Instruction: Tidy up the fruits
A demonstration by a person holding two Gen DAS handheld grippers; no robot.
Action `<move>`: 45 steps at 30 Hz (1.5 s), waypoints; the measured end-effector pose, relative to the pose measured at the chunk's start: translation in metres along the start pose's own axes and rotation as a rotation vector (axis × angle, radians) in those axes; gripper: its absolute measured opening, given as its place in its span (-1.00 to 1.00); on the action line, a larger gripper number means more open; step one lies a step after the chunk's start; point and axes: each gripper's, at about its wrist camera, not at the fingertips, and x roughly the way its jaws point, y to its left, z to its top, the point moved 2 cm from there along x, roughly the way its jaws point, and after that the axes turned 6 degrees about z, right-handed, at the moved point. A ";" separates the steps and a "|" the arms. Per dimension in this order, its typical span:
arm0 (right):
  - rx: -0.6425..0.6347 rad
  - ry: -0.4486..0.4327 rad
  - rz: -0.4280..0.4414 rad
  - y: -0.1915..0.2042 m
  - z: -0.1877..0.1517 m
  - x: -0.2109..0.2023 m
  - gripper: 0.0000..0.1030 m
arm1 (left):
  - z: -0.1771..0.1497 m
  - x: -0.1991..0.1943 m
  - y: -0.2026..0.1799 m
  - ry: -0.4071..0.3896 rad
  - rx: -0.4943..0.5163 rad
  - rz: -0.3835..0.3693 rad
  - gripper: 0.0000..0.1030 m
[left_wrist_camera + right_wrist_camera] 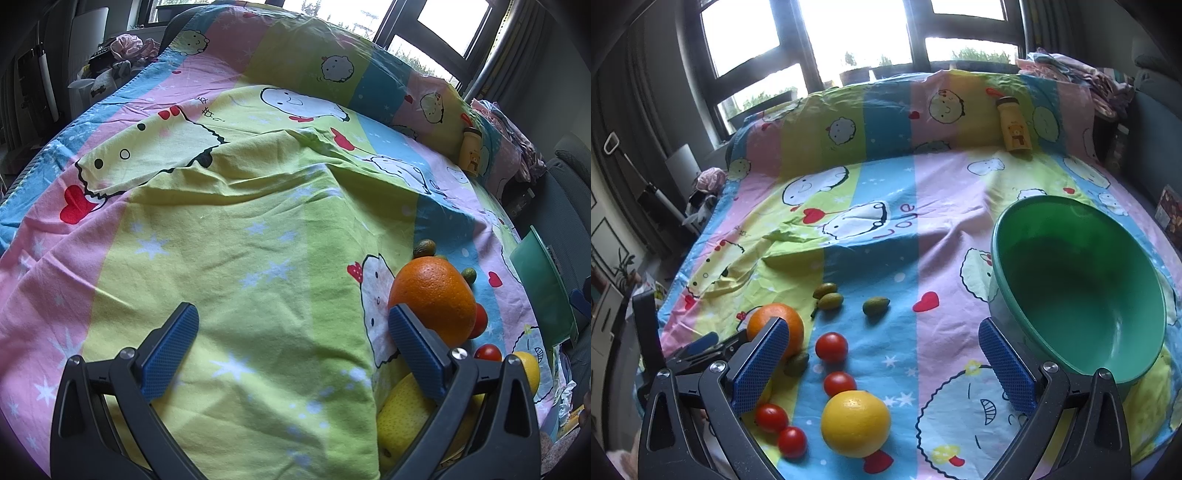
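Fruits lie on a cartoon-print sheet. In the right wrist view an orange [775, 325], a yellow lemon [855, 422], several red tomatoes [831, 346] and small green kumquats [830, 300] sit left of an empty green bowl [1082, 284]. My right gripper [882, 363] is open above them, holding nothing. In the left wrist view my left gripper [293, 350] is open and empty; the orange [432, 295] sits just past its right finger, with a yellow fruit [404, 413] below it, tomatoes [487, 352] and the bowl's edge [543, 284] at right.
A small yellow bottle [1015, 125] stands against the raised bedding at the back, also seen in the left wrist view [471, 151]. Windows lie behind. Clothes are piled at the back right [1071, 74]. The bed edge drops off at left.
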 end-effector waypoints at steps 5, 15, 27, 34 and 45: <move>-0.003 0.014 0.009 0.000 -0.002 0.003 0.98 | 0.003 0.002 -0.003 0.013 0.000 0.029 0.99; 0.022 0.040 0.091 -0.004 0.000 0.001 0.98 | 0.018 -0.078 -0.027 -0.095 -0.069 -0.093 0.86; 0.104 0.093 0.176 -0.020 -0.007 -0.014 0.98 | -0.006 -0.104 -0.085 -0.130 0.002 -0.220 0.79; 0.145 0.106 0.233 -0.028 -0.012 -0.023 0.98 | -0.025 -0.094 -0.100 -0.072 0.046 -0.242 0.66; 0.195 0.201 0.263 -0.029 -0.026 -0.004 0.83 | -0.039 -0.088 -0.124 -0.016 0.135 -0.283 0.29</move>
